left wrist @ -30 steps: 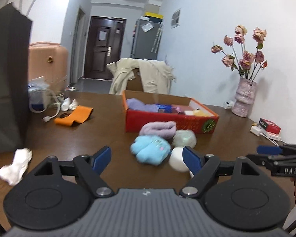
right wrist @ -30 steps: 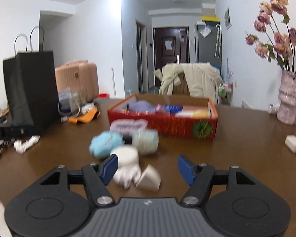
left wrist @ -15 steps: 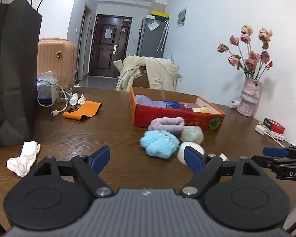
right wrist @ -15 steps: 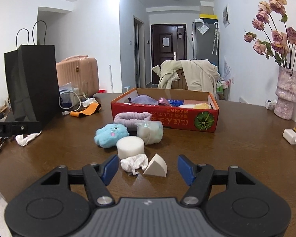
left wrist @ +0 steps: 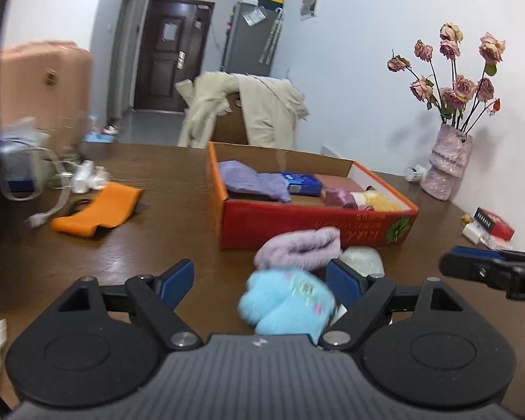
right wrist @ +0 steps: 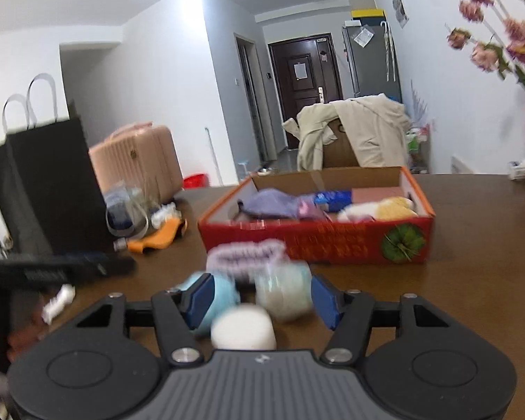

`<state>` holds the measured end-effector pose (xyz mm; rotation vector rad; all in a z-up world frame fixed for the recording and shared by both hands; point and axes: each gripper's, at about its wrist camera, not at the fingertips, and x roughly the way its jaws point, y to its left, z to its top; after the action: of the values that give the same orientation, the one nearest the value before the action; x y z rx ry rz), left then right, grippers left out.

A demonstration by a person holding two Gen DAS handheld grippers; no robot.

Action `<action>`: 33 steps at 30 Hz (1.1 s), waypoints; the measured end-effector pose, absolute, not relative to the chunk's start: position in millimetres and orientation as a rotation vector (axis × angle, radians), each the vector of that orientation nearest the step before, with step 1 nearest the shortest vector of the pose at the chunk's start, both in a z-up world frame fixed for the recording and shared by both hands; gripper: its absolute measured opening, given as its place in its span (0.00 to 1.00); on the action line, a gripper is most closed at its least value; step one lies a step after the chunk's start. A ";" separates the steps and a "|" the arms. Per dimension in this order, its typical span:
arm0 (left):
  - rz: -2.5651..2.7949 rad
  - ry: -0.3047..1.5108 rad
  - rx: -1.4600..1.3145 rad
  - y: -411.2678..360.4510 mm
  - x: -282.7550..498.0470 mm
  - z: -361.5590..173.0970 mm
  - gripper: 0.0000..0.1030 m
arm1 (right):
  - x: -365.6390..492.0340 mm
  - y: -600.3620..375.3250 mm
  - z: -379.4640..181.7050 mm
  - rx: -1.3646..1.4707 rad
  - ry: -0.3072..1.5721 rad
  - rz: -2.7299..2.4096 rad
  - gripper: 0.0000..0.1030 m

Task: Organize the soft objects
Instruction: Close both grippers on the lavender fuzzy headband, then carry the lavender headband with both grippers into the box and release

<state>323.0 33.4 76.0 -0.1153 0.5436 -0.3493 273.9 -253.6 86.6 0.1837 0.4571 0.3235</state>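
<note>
A red cardboard box (left wrist: pixel 315 231) holding several soft items stands mid-table. In front of it lie a lilac fuzzy band (left wrist: pixel 299 248), a pale green ball (left wrist: pixel 362 260) and a blue plush (left wrist: pixel 287 301). My left gripper (left wrist: pixel 260 280) is open, and the plush sits between its fingers near the right one. My right gripper (right wrist: pixel 262 301) has its jaws closing around the pale green ball (right wrist: pixel 283 294), with the left pad still apart from it. A white round sponge (right wrist: pixel 243 327) lies just under that gripper. Each gripper shows at the edge of the other's view.
A black paper bag (right wrist: pixel 49 189) stands at the table's left. Near it lie an orange cloth (left wrist: pixel 98 210), cables and a crumpled white tissue (right wrist: pixel 57 302). A vase of roses (left wrist: pixel 444 164) and a red packet (left wrist: pixel 493 224) are at the right. A coat-draped chair (left wrist: pixel 245 112) is behind the box.
Both grippers have moved forward to the pile in front of the box. The tissue and wedge sponge have dropped out of the right view. The right jaws are narrower.
</note>
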 end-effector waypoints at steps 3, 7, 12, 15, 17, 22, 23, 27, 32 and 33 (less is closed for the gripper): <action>-0.384 0.567 -0.122 17.8 362.7 69.7 0.80 | 323.9 -250.8 87.4 0.239 0.490 0.345 0.53; -0.394 0.666 -0.217 9.7 413.5 53.1 0.64 | 395.7 -245.1 75.4 0.313 0.599 0.369 0.45; -0.404 0.793 -0.490 23.4 447.9 17.9 0.49 | 445.6 -236.7 43.5 0.354 0.694 0.353 0.34; -0.440 0.800 -0.450 19.5 441.6 13.7 0.49 | 448.7 -235.3 22.7 0.366 0.759 0.383 0.29; -0.472 0.816 -0.426 14.8 437.8 12.2 0.49 | 446.1 -235.7 18.6 0.366 0.760 0.401 0.24; -0.483 0.779 -0.420 12.2 430.1 7.9 0.32 | 443.8 -230.2 18.4 0.343 0.728 0.421 0.18; -0.490 0.770 -0.430 13.6 429.2 8.8 0.30 | 443.2 -230.0 20.4 0.338 0.720 0.424 0.17; -0.513 0.698 -0.423 13.5 416.2 28.2 0.27 | 428.7 -228.3 41.4 0.297 0.656 0.441 0.15; -0.532 0.574 -0.418 14.2 369.0 71.3 0.27 | 379.7 -228.3 90.5 0.257 0.496 0.464 0.15; -0.535 0.561 -0.418 13.8 357.4 76.7 0.27 | 366.4 -227.9 96.6 0.251 0.475 0.470 0.15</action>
<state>357.4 13.8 76.7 -0.4177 0.5615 -0.5350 366.4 -227.9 96.6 0.2509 0.4754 0.4695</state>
